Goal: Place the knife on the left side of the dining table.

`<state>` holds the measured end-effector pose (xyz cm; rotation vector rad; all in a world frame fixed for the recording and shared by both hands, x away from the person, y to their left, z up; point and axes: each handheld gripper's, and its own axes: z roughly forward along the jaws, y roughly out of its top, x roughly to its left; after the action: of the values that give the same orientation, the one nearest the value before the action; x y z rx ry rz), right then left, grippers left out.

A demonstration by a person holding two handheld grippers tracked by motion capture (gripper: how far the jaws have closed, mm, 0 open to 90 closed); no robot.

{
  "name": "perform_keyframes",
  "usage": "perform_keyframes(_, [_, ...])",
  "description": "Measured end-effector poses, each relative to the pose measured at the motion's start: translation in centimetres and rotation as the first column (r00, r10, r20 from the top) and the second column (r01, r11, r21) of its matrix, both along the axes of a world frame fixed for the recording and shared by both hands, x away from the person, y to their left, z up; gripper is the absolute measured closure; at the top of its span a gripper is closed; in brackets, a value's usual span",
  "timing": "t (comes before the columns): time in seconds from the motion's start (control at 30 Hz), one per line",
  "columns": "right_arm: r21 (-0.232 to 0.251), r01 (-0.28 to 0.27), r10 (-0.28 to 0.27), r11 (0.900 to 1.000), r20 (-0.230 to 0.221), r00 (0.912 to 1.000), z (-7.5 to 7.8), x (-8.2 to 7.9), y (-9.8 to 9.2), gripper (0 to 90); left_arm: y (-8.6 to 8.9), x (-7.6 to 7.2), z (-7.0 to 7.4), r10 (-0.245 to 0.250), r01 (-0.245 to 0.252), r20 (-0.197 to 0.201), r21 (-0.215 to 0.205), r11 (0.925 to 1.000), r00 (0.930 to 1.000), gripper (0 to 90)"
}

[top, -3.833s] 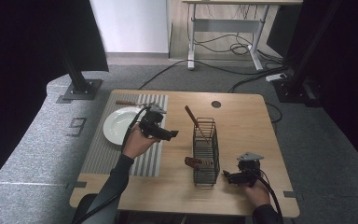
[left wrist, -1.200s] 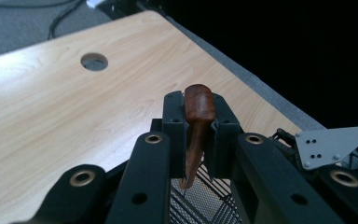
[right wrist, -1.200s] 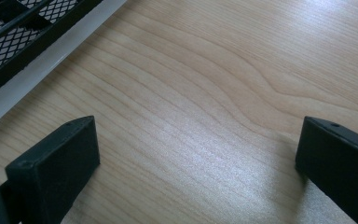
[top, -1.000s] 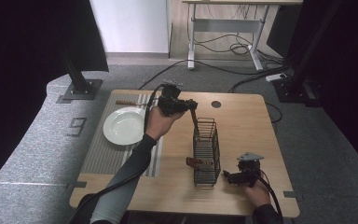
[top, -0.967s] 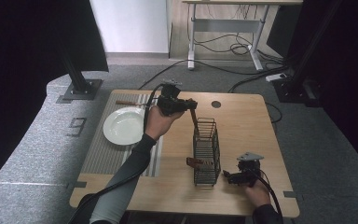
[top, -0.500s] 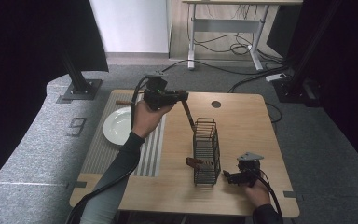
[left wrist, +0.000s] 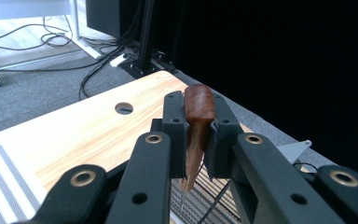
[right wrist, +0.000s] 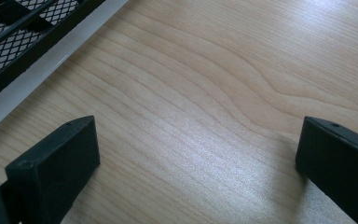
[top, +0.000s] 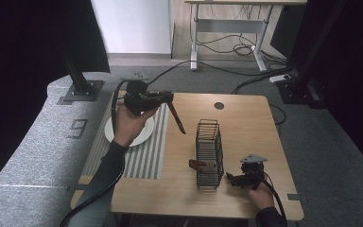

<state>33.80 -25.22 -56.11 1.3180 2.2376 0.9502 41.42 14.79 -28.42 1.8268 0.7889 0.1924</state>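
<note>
The wooden-handled knife [top: 175,116], clamped by its handle in the left tongs [top: 163,98], now hangs above the desk [top: 246,118] left of the wire basket [top: 209,153], having left it. The right tongs [top: 234,179] rest wide open, empty, near the basket.

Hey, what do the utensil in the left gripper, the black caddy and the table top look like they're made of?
The utensil handle looks like reddish-brown wood with a smooth satin finish; grain streaks show along it. The thin tip below it looks metallic, though that is hard to tell. The caddy seems to be black-coated metal wire and mesh, going by its thin bars. The table top looks like light wood or wood-look laminate, matte, with visible grain.
</note>
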Motion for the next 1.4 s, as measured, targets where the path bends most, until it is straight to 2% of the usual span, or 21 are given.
perform_keyframes(0.37, [0.0, 0.0, 0.0, 1.0, 0.001, 1.0, 0.0, 0.0, 0.0, 0.0, 3.5, -0.4, -3.5, 0.058, -0.061, -0.058, -0.038, 0.9974, 0.9966, 80.0])
perform_keyframes(0.73, [0.0, 0.0, 0.0, 1.0, 0.001, 1.0, 0.0, 0.0, 0.0, 0.0, 6.8, -1.6, -6.9, 0.125, -0.131, -0.097, -0.057, 0.9898, 0.9874, 80.0])
perform_keyframes(1.03, [0.001, 0.001, -0.001, 1.0, 0.005, 1.0, 0.0, 0.0, 0.0, 0.0, 8.1, -1.8, -10.1, 0.147, -0.157, -0.153, -0.058, 0.9859, 0.9772, 80.0])
perform_keyframes(1.2, [0.001, 0.0, 0.0, 1.0, 0.005, 1.0, 0.0, 0.0, 0.0, 0.0, 9.0, -2.2, -11.4, 0.161, -0.175, -0.176, -0.064, 0.9825, 0.971, 80.0])
perform_keyframes(1.33, [0.001, 0.0, 0.0, 1.0, 0.005, 1.0, 0.0, 0.0, 0.0, 0.0, 9.6, -2.5, -12.3, 0.181, -0.195, -0.189, -0.056, 0.9792, 0.9652, 80.0])
perform_keyframes(1.4, [0.001, 0.0, 0.0, 1.0, 0.005, 1.0, 0.0, 0.0, 0.0, 0.0, 9.9, -2.7, -12.8, 0.201, -0.211, -0.19, -0.036, 0.9768, 0.961, 80.0])
